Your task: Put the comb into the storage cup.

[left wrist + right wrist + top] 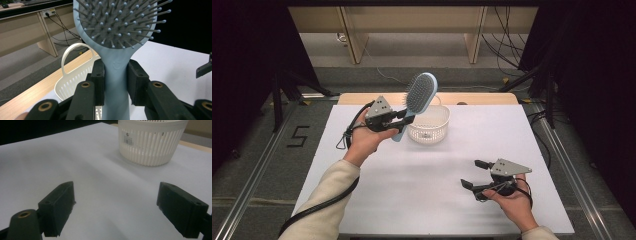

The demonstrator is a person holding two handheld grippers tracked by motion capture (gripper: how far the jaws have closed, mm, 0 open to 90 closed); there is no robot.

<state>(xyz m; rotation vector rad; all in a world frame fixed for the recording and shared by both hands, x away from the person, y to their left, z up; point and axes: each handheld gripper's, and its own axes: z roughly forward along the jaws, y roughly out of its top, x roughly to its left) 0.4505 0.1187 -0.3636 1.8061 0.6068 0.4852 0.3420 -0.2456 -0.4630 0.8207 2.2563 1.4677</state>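
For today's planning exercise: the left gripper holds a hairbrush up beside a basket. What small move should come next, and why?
Probably lower the hairbrush over the white basket: the left gripper clamps its handle, and the brush is raised beside the basket's rim.

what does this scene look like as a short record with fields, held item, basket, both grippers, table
held item: pale blue plastic hairbrush with grey bristle pad, head up
left gripper: shut on the hairbrush handle, raised beside the basket
basket: white slotted plastic basket with a loop handle, standing upright on the table
right gripper: open, nothing between its jaws, low over the table's near right part
table: white tabletop
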